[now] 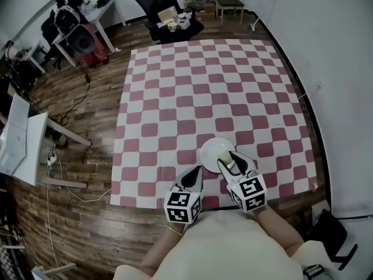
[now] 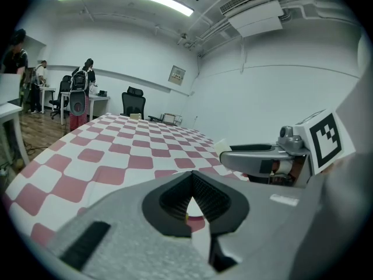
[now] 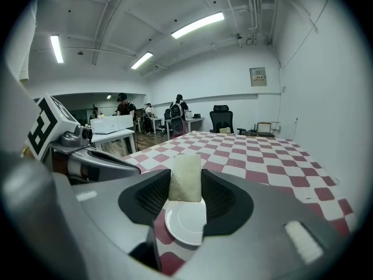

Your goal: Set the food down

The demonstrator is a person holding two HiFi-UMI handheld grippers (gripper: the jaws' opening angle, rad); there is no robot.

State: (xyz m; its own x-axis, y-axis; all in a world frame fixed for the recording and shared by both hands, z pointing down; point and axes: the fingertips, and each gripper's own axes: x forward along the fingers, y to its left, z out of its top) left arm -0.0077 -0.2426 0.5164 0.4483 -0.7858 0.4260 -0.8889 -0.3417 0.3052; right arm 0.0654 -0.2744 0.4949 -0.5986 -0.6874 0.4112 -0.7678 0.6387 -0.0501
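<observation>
- Near edge of a red-and-white checked cloth, spread flat on a dark wooden plank floor.
- Just inside that near edge, right of centre: a round white plate, lying flat on the checks.
- Right gripper: clenched on a pale, cream-coloured rectangular block of food, one ribbed black pad pressed against each long side.
- Block of food held upright, its top end standing proud of the jaws.
- Seen from the head view, over the plate's near right part; in the right gripper view, directly above the plate, lower end close to the white surface. Impossible to tell whether touching it or just clear of it.
- Left gripper: jaws closed tip to tip, with nothing between them, only a sliver of checked cloth showing through the small gap behind the tips.
- Positioned just beside the plate's near left rim, level with the right gripper and angled inward toward it; the two close together but apart.
- Marker cubes of both grippers low in the head view, just off the cloth's near edge.
- Beyond the far edge of the cloth: a black office chair and a light wooden chair against the white wall.
- Far left corner: a white desk with a person beside it.
</observation>
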